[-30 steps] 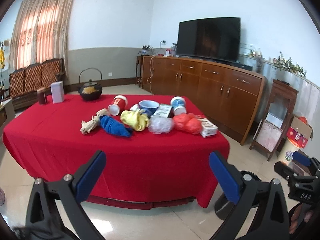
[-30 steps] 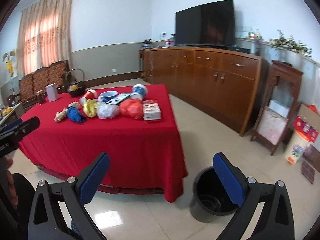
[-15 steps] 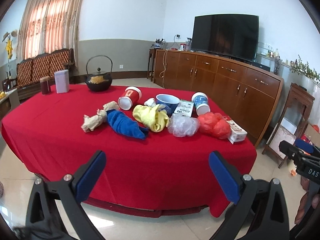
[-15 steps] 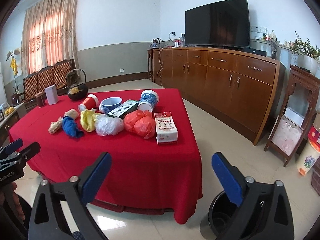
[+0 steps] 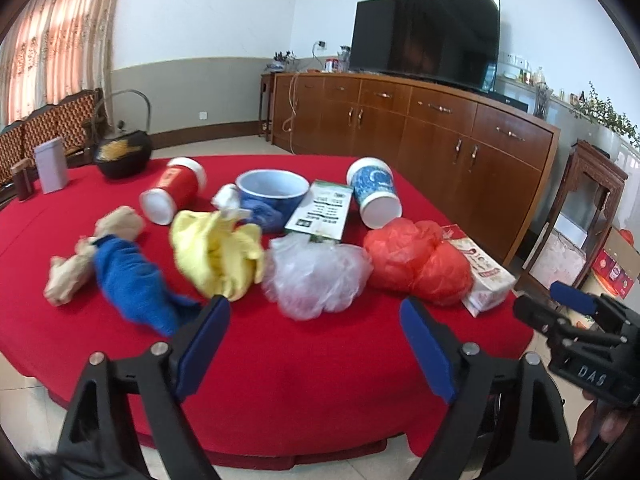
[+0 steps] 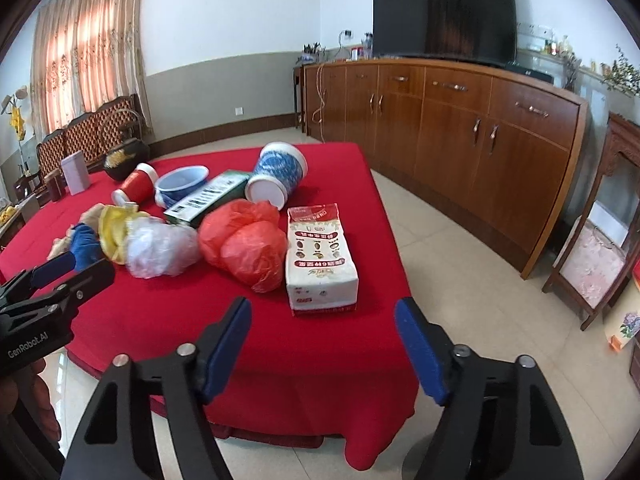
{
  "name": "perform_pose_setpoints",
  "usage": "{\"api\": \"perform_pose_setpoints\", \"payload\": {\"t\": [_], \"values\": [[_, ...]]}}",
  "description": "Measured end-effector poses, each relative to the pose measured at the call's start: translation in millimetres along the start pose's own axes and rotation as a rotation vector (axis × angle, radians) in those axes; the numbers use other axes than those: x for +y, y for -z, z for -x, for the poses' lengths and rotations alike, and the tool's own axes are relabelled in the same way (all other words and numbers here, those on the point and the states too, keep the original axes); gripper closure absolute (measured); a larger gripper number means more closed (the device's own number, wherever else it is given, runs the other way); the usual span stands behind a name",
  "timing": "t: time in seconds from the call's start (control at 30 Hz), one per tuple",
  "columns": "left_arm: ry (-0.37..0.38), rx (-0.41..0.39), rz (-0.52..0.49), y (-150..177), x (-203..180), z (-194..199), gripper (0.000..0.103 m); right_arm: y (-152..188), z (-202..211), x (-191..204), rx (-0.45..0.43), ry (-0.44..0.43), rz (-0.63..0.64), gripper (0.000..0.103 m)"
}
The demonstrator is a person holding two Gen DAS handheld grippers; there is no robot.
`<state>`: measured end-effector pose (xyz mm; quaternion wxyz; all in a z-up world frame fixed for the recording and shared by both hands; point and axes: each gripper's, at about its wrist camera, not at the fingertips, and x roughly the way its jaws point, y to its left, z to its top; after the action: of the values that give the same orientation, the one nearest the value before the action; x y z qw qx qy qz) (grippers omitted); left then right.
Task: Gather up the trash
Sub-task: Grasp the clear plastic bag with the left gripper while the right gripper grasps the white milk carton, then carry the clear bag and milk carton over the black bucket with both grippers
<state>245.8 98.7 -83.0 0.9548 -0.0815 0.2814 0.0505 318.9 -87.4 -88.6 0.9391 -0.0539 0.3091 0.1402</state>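
Two grippers spread wide and empty, left gripper (image 5: 314,338) before clear plastic bag (image 5: 316,276), right gripper (image 6: 324,340) before white packet (image 6: 320,258), red bag (image 6: 244,246) between them on red tablecloth (image 6: 168,312), tipped cups (image 5: 374,194) behind, wooden sideboard (image 6: 460,120) farthest.
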Motion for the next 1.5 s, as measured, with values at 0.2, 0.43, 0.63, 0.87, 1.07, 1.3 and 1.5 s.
{"api": "perform_pose_setpoints", "payload": {"t": [0.2, 0.43, 0.63, 0.87, 1.07, 1.3, 1.5], "values": [[-0.016, 0.041, -0.012, -4, -4, -32, 0.020, -1, -35, -7, 0.042, -0.021, -0.001, 0.032], [-0.011, 0.070, 0.001, -10, -3, -54, 0.027, -4, -54, -9, 0.061, -0.056, 0.002, 0.040], [0.014, 0.074, -0.012, -13, -5, -57, 0.054, -3, -50, -10, 0.039, -0.061, 0.012, 0.049], [0.034, 0.018, -0.034, -17, -8, -37, 0.058, -2, -33, -12, 0.002, -0.036, 0.002, 0.049], [0.033, 0.001, -0.044, -17, -10, -25, 0.058, -1, -19, -16, -0.013, -0.016, -0.017, 0.049], [0.037, 0.009, -0.048, -3, -14, -9, 0.058, 10, 3, -24, -0.021, 0.007, -0.046, 0.049], [0.057, -0.001, -0.058, 4, -25, 12, 0.058, 21, 29, -33, -0.030, 0.031, -0.076, 0.049]]}}
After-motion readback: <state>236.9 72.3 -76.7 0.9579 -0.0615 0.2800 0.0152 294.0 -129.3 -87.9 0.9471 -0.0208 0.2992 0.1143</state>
